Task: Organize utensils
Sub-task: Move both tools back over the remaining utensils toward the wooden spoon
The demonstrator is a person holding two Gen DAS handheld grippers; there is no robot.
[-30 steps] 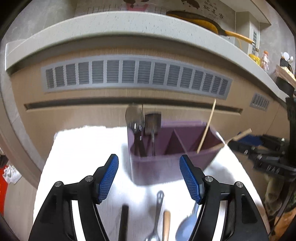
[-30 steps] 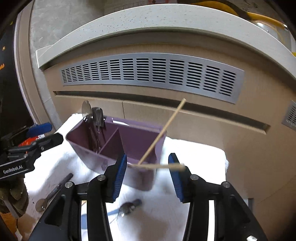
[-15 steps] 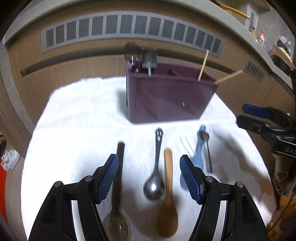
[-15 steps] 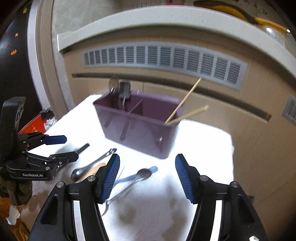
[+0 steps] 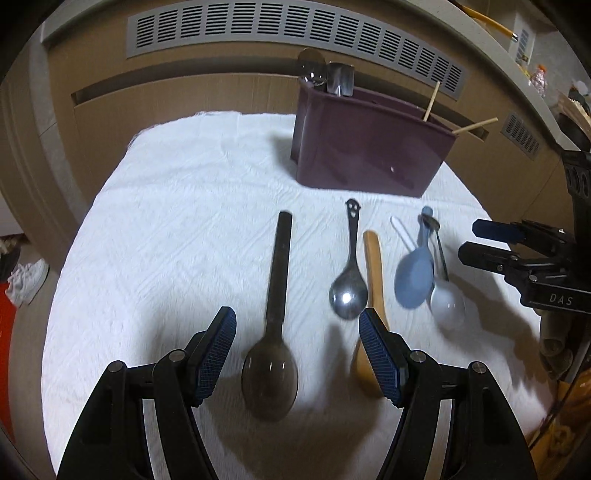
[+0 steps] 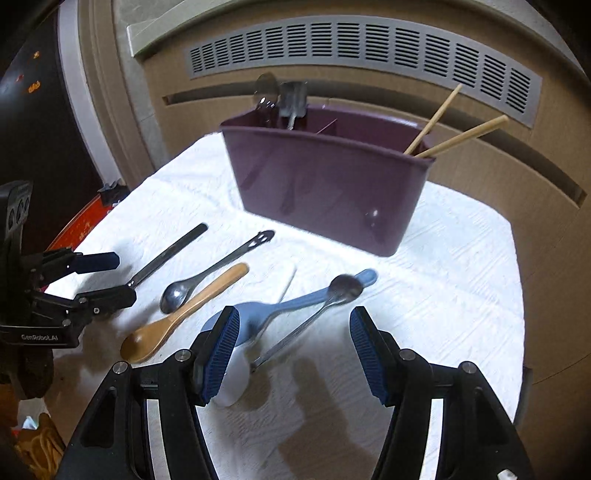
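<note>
A purple caddy [image 5: 369, 155] [image 6: 325, 184] stands at the back of the white cloth, with two steel utensils at its left end and two chopsticks [image 6: 436, 118] at its right. Loose on the cloth lie a dark spoon [image 5: 279, 258], a steel spoon [image 5: 349, 288], a wooden spoon [image 5: 373, 266], a blue spoon [image 6: 295, 304], a white spoon [image 6: 231, 384] and a thin steel spoon [image 6: 345, 286] resting across the blue one. My left gripper [image 5: 297, 328] hangs open above the dark spoon's bowl. My right gripper [image 6: 295, 325] is open over the blue and thin steel spoons, holding nothing.
The white cloth [image 5: 166, 221] covers a small table set against a wooden cabinet front with a grey vent grille [image 5: 288, 29]. The table's edges fall away at left and right. A red item and a white cloth lie on the floor at left [image 5: 26, 280].
The right gripper let go of a chopstick, which now leans in the caddy's right end. Both grippers drew back from the caddy, dipped down, and now look onto the spoons.
</note>
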